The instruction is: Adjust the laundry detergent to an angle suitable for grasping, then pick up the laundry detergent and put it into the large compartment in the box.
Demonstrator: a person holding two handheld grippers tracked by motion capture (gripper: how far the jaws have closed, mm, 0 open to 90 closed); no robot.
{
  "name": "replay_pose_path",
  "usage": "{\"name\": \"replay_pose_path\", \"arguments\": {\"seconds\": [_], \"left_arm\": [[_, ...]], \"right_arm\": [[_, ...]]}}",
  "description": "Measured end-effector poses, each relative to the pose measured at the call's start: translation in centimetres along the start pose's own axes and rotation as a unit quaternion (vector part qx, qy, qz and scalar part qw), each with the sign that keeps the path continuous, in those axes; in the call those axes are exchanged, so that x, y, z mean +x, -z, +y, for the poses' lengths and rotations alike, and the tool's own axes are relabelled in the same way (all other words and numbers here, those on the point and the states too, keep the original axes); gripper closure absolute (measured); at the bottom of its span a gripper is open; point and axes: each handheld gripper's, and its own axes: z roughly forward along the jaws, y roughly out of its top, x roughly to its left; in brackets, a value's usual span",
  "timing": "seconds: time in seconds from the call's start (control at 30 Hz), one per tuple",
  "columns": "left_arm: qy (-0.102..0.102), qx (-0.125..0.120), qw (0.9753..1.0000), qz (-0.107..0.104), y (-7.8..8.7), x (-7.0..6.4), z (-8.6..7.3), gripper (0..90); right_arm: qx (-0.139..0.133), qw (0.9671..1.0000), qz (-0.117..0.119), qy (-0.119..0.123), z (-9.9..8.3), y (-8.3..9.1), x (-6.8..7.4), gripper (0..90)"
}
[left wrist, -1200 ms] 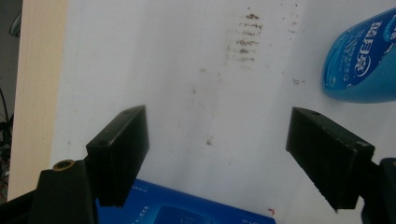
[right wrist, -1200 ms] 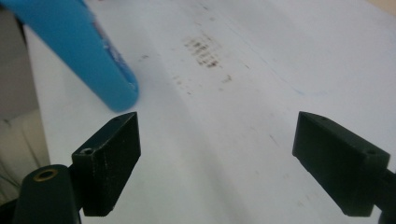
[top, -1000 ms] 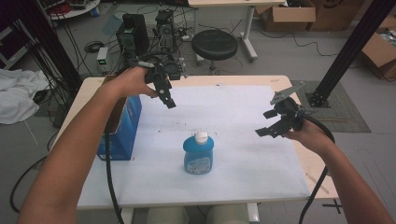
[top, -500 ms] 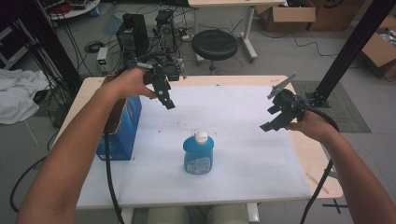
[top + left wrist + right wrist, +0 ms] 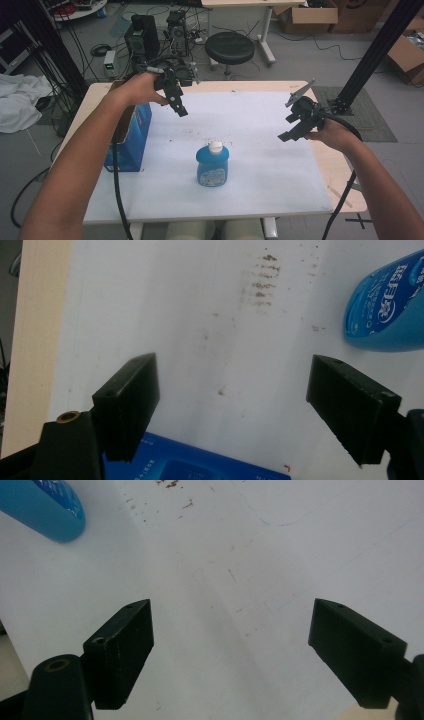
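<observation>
The left gripper (image 5: 177,102) is held wide open and empty above the blue box (image 5: 131,135). The blue bottle (image 5: 213,164) stands upright mid-table, nearer this gripper. The right gripper (image 5: 296,120), equally open and empty, is held farther off.

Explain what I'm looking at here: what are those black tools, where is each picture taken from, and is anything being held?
A person sits at a table with a white top, holding one tool in each hand. Each tool is a hand-held gripper with two black jaws. The high view looks down from above the person: the left hand-held gripper is at the far left, the right hand-held gripper at the right edge. The other two pictures come from cameras riding on each tool, looking along its jaws. Both stand wide open over the bare top and hold nothing. A blue bottle with a white cap stands in the middle, and a blue box sits at the left.
</observation>
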Motion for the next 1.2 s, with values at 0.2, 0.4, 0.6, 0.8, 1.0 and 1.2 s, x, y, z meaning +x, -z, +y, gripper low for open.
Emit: {"name": "replay_pose_path", "arguments": {"seconds": [0.2,0.4,0.6,0.8,1.0,1.2], "left_arm": [[0.0,-0.001,1.0,0.001,0.0,0.0,0.0,22.0],[-0.003,-0.002,1.0,0.001,0.0,-0.2,0.1,21.8],[-0.003,-0.003,1.0,0.002,0.2,-0.4,0.1,21.6],[-0.007,-0.001,1.0,0.003,0.6,-1.0,0.0,21.2],[-0.006,-0.013,0.9999,-0.003,1.5,-1.9,-0.3,20.9],[-0.021,-0.017,0.9996,-0.005,2.3,-3.4,-0.2,20.4]], "right_arm": [[-0.001,1.0,0.004,-0.003,-0.1,0.0,0.0,17.8],[-0.001,1.0,0.003,-0.001,-0.1,0.1,0.3,17.7],[-0.004,1.0,0.004,-0.002,-0.3,0.1,0.5,17.8],[-0.006,1.0,0.006,0.001,-0.3,0.1,0.5,17.6],[-0.009,0.9999,0.007,0.004,-0.2,0.2,0.8,17.5],[-0.009,0.9999,0.007,0.006,-0.3,0.2,1.0,17.5]]}}
